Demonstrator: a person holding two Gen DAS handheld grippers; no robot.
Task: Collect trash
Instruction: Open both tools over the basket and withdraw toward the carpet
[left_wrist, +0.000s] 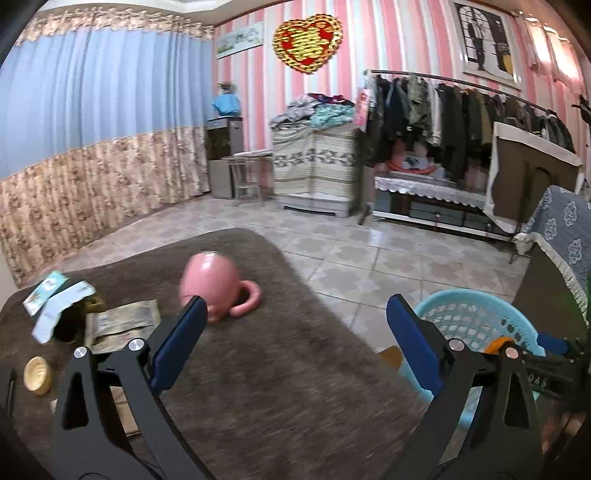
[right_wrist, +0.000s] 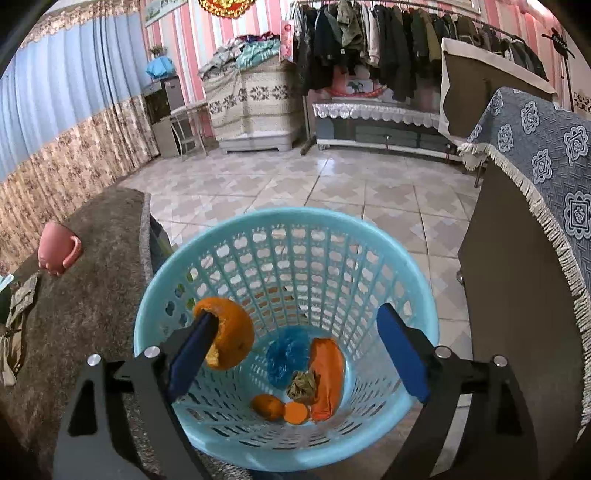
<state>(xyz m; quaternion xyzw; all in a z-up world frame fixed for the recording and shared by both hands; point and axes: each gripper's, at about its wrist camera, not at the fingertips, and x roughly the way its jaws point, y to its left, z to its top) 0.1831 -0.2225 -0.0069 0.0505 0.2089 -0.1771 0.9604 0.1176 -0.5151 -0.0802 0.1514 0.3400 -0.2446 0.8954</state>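
Left wrist view: the left gripper (left_wrist: 295, 328) stood wide with nothing between its fingers, hovering over the brown table (left_wrist: 280, 387). A pink mug (left_wrist: 210, 280) lay toward 11 o'clock of the fingers. Papers and packets (left_wrist: 110, 325) sat at 9 o'clock and a small yellow lid (left_wrist: 37, 374) at 8 o'clock. The blue basket (left_wrist: 480, 317) was at 3 o'clock, beside the table edge. For the next pickup, this gripper probably needs to swing left and settle squarely over one scrap before closing. Motion blur made the papers hard to read, so which were trash was unclear.

Right wrist view: the right gripper (right_wrist: 295, 347) was spread wide above the basket, directly over its mouth. An orange peel (right_wrist: 232, 332) clung at the tip of the left finger, at 9 o'clock, seemingly not yet fallen; a small shake or tilt may free it so it drops inside rather than onto the rim. At 6 o'clock on the basket floor lay a blue wad (right_wrist: 286, 356), an orange wrapper (right_wrist: 327, 376), a crumpled leaf and more peel. Whether the peel was stuck or falling could not be told.
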